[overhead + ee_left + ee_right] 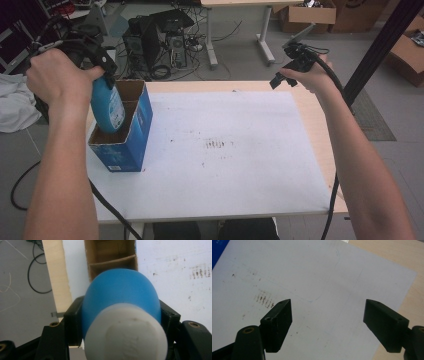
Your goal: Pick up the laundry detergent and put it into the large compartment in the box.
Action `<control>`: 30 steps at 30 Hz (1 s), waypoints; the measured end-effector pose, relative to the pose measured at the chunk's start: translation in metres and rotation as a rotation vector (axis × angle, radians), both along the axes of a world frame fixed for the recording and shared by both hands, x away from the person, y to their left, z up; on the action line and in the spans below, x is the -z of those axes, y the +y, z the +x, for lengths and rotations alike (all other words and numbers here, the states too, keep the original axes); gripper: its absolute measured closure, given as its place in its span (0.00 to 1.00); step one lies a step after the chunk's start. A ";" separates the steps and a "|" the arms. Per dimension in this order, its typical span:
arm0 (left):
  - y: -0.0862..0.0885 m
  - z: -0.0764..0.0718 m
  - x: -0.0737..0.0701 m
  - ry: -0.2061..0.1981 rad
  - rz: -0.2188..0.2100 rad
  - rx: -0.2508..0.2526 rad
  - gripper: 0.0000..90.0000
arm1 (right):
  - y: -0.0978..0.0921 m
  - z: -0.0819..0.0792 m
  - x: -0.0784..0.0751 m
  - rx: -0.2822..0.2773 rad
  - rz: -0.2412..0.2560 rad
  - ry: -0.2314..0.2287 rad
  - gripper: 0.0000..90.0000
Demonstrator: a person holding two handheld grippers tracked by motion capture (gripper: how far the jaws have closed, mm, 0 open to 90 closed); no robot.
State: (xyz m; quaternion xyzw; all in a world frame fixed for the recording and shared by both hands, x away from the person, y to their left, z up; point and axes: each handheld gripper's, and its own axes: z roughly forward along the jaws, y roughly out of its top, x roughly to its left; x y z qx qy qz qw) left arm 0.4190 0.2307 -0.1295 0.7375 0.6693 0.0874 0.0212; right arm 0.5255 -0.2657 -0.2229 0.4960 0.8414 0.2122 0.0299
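Note:
My left gripper point(102, 67) is shut on a blue bottle point(107, 105) with a white cap point(126, 335), holding it upright over the blue cardboard box point(134, 135). The bottle's lower end reaches into the box's near compartment. In the left gripper view the bottle point(120, 293) sits between both jaws, with the box's brown divider point(112, 261) beyond it. My right gripper point(280, 77) is open and held in the air above the table's far right part. In the right gripper view the right gripper point(328, 315) has nothing between its jaws, and the white sheet point(317, 282) lies below.
A white sheet point(230, 150) covers most of the wooden table point(322, 125), with dark smudges point(216, 145) near its middle. Beyond the table stand computer towers with cables point(160, 40), another table's legs point(265, 35) and cardboard boxes point(307, 15). A black post point(377, 50) rises at right.

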 end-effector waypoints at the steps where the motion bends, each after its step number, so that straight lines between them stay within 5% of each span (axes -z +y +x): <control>1: 0.001 0.000 0.003 -0.002 -0.001 0.000 0.43 | 0.000 0.000 0.000 -0.003 -0.002 -0.001 0.26; 25: 0.015 0.012 0.107 0.101 -0.059 -0.029 0.43 | 0.001 -0.002 0.001 -0.005 -0.006 -0.008 0.26; 30: 0.016 0.012 0.117 0.108 -0.053 -0.032 0.43 | 0.000 -0.002 0.001 -0.002 -0.006 -0.009 0.26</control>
